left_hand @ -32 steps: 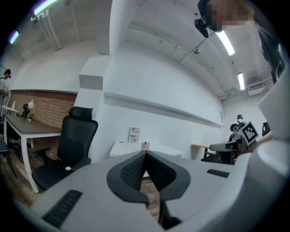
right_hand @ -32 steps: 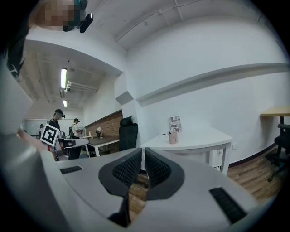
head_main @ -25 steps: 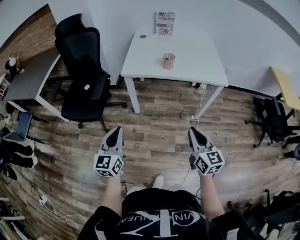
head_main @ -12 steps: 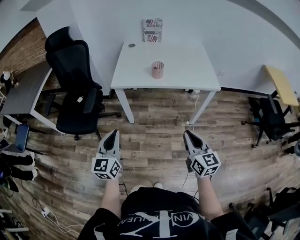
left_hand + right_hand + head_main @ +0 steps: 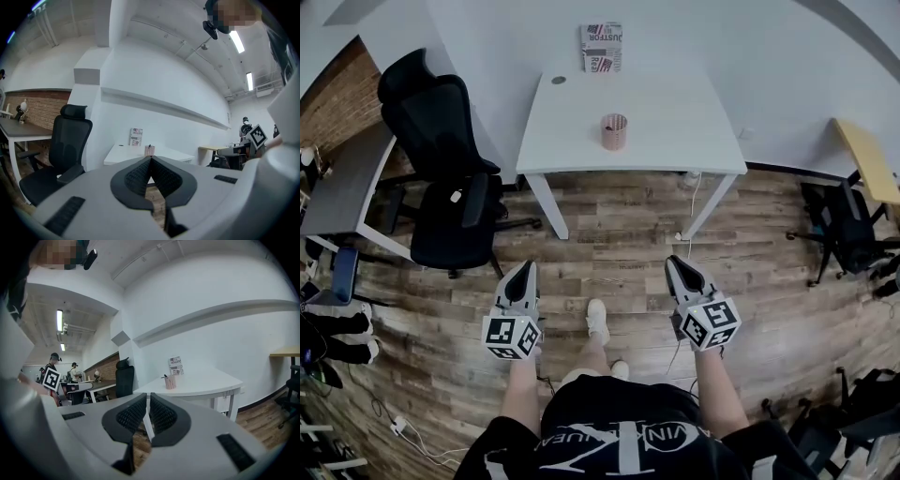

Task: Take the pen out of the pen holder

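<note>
The left claw is pressed together on nothing, held level and low over the wooden floor, well short of the white tabletop. It likely stays empty because the holder is out of reach from here. A black office chair stands left of the tabletop, off the direct line to it. The pink pen holder stands upright near the tabletop's middle, with the pen poking from its top. A printed booklet leans on the wall behind. The right claw is likewise closed tight and empty, aimed towards the holder. It must spread before any grasp.
</note>
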Demonstrator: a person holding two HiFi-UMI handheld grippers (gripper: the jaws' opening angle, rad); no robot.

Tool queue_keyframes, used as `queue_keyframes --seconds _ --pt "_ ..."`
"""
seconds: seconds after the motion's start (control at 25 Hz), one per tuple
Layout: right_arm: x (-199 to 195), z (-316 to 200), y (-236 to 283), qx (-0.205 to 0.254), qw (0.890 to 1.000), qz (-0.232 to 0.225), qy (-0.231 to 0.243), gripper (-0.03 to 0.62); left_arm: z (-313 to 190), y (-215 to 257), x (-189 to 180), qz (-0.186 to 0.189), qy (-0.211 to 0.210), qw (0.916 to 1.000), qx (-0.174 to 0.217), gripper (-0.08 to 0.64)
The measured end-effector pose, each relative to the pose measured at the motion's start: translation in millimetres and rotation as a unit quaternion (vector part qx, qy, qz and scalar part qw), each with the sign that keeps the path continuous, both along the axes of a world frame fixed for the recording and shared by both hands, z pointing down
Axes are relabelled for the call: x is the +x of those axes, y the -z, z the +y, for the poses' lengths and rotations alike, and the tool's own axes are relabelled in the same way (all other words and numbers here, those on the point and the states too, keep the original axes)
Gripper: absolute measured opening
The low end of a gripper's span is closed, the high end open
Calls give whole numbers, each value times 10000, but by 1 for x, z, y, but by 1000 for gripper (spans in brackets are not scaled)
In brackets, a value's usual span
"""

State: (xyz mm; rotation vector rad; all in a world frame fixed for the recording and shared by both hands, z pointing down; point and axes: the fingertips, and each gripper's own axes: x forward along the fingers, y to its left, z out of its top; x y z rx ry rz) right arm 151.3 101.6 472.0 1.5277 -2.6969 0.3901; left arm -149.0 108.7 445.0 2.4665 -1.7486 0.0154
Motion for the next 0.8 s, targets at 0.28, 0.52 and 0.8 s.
queue_keyframes --seconds 0.28,0.52,0.8 --pt "-1 -54 8 79 9999 38 -104 38 -61 1 -4 90 -99 9999 50 14" --pt "-4 -109 6 16 9999 43 -129 38 -118 5 -6 140 -158 9997 120 14" --pt "-15 -161 -5 -133 9997 30 -178 40 -166 -8 -13 168 -231 9996 -15 14"
